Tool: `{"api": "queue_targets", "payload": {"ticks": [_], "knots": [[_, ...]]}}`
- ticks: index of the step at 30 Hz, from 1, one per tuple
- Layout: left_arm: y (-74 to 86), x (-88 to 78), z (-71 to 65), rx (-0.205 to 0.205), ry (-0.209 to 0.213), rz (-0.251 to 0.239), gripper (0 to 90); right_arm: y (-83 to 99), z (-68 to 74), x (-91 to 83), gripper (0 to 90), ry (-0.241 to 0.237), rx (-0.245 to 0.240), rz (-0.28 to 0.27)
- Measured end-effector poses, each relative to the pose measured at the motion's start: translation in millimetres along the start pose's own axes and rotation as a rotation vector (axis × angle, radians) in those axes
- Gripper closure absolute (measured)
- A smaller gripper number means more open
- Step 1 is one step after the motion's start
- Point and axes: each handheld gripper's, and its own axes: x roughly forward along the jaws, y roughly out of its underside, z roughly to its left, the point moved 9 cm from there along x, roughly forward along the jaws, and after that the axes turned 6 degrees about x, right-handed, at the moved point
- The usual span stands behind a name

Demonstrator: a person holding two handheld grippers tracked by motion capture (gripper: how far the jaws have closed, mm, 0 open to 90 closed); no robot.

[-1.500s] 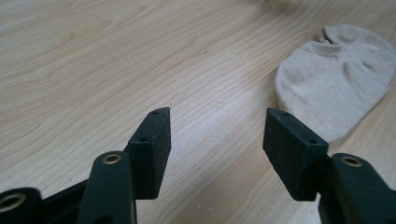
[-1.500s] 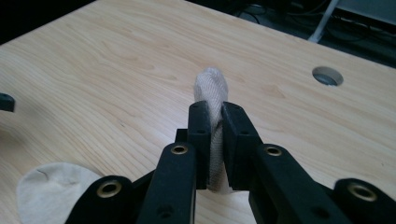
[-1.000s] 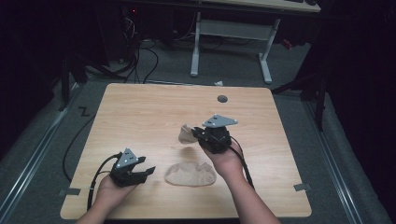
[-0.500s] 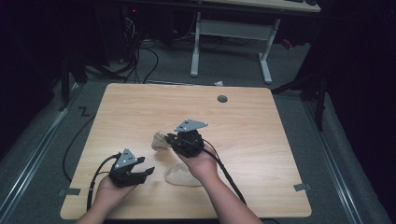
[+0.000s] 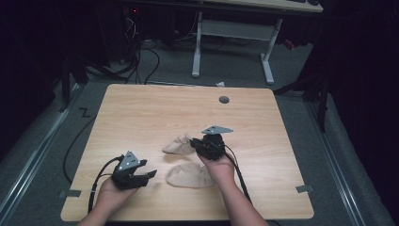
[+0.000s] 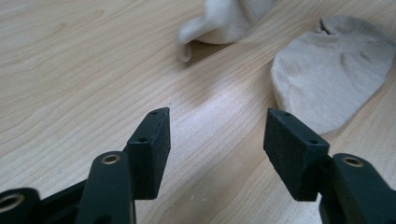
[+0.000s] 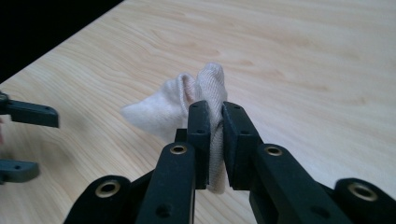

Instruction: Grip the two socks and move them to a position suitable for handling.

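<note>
Since a second ago, the right gripper (image 5: 196, 144) has travelled from right of the table's centre toward the lower middle of the high view, carrying its beige sock with it, dipping left past the flat sock half a second back before settling here; the left gripper (image 5: 147, 173) has kept its spot at the lower left.

Now, in the high view, the held sock (image 5: 179, 145) hangs left of the right gripper, just above centre-bottom of the frame, its free end close to the wooden table (image 5: 141, 113). The right gripper view shows the black jaws pressed together on a fold of that sock (image 7: 205, 100), fabric bunched between the pads and spilling to the left above the tabletop (image 7: 303, 60).

The second sock (image 5: 190, 175) lies flat on the table below the held one, partly under the right hand (image 5: 221, 165). In the left gripper view it sits at the upper right (image 6: 331, 70), with the held sock's end at the top centre (image 6: 219, 23). The left gripper's (image 6: 215, 140) jaws stand spread apart over bare wood, holding nothing, and point toward the flat sock.
</note>
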Motion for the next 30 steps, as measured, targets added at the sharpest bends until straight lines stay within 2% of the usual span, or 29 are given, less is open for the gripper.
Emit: {"api": "queue_targets", "payload": {"ticks": [1, 5, 13, 18, 21, 24, 30], "knots": [[1.1, 0.0, 0.1, 0.0, 0.003, 0.007, 41.8, 5.4, -6.9, 0.7, 82.3, 0.003, 0.024, 0.002], [4.5, 2.5, 1.4, -0.007, -0.005, 0.017, 41.8, 21.3, -29.2, 3.5, 82.3, 0.024, 0.069, 0.01], [7.0, 11.2, 2.6, -0.027, -0.017, 0.037, 42.2, 38.3, -53.3, -1.6, 82.1, 0.062, 0.086, 0.02], [5.7, 14.7, -0.1, -0.025, -0.027, 0.038, 42.3, 41.5, -65.1, -5.1, 78.0, 0.053, 0.122, 0.012], [6.7, 14.8, -0.3, -0.022, -0.042, 0.045, 42.1, 40.2, -69.9, -6.1, 69.7, 0.078, 0.11, 0.006], [7.6, 14.4, 0.1, -0.011, -0.067, 0.05, 41.9, 37.8, -74.6, -12.4, 67.2, 0.086, 0.102, 0.001], [1.9, 19.8, 3.2, -0.022, -0.067, 0.053, 42.8, 37.6, -82.2, -31.7, 62.6, 0.119, 0.075, -0.033]]}}
